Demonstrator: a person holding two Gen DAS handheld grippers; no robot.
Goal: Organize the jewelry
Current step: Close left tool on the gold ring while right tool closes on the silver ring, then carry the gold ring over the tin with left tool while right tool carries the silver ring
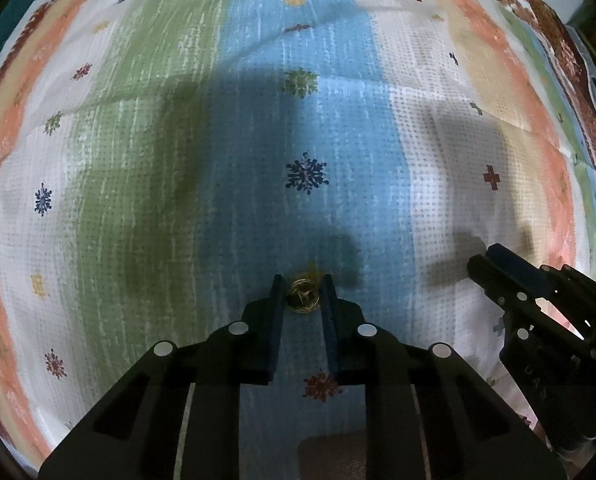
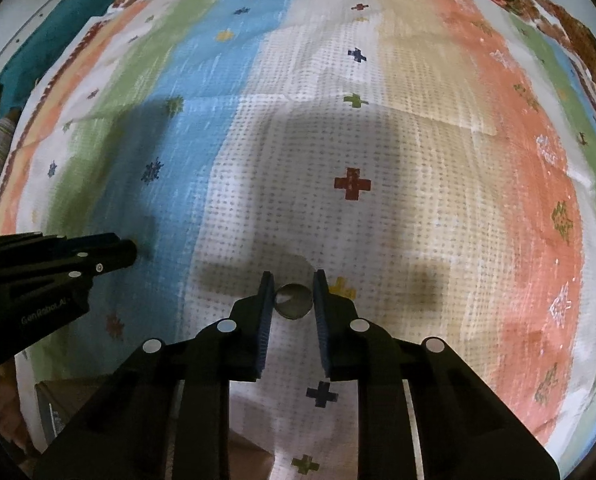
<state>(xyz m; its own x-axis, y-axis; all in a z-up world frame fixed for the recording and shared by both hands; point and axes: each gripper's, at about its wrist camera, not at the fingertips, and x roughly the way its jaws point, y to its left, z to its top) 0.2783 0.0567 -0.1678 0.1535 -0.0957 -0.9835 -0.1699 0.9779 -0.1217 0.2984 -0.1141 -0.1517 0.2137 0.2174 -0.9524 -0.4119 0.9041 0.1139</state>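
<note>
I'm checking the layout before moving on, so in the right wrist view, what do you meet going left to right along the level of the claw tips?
Left claw over the blue stripe → round ring between the right claw fingers → yellow cross print → orange stripe.

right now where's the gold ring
In the left wrist view the gold ring sits low and centre, between the fingertips of the left tool, on the blue stripe of the patterned cloth over a yellow flower print.

Gold ring (image 1: 302,298) too small for detail; brown box (image 2: 63,412) at seven o'clock half hidden; teal fabric (image 2: 63,12) at ten o'clock cut off.
</note>
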